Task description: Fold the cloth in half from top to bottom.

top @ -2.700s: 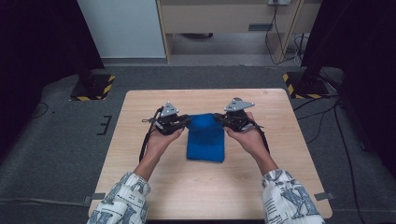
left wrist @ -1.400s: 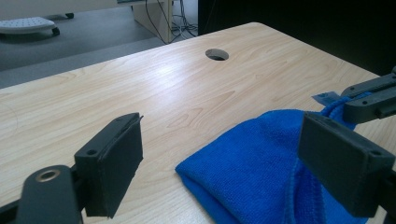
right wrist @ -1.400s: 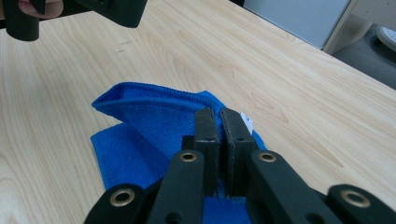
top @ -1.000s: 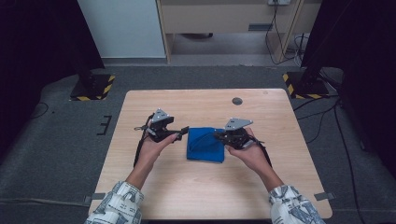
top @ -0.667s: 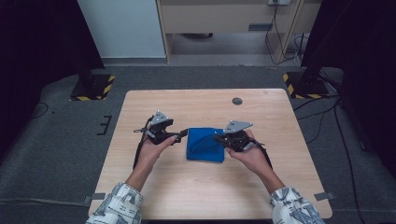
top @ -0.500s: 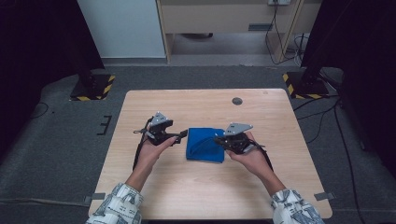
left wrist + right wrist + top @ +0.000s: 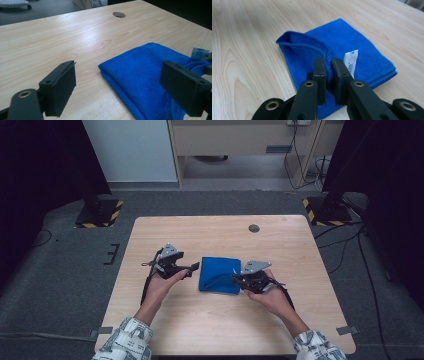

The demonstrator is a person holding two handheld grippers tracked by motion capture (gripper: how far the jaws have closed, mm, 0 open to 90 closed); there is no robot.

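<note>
Two grippers, one cloth, one table. High view: folded blue cloth (image 7: 219,274) lies flat near the middle of the table (image 7: 280,330), between both hands; left gripper (image 7: 192,267) sits just off the cloth's left edge, jaws spread and empty; right gripper (image 7: 235,278) sits at the cloth's right near corner, jaws nearly together with an edge of cloth between them. Step in hand, by judgement: folding or refolding the cloth, the right side carrying a lifted layer. Left gripper view: jaws stand wide apart, nothing between them; the cloth's folded corner (image 7: 140,75) lies on the wood just ahead, a white tag (image 7: 200,53) at its far right. Right gripper view: jaws have just been easing apart, yet the pads are pressed on the curled top layer of cloth (image 7: 312,50) standing up between them; the white tag (image 7: 350,62) hangs just beside the right jaw; lower layers rest flat. Next move, by judgement: either let the layer drop squarely onto the stack or carry it across, while the left gripper closes on the near corner to steady the pile; a slack release risks a crooked fold. Surface: pale wood-grain top, a round cable hole (image 7: 254,228) near the far edge. Room: grey carpet, black stands on yellow-striped feet (image 7: 97,215) at both far corners, a cabinet (image 7: 240,140) and trailing cables beyond.
</note>
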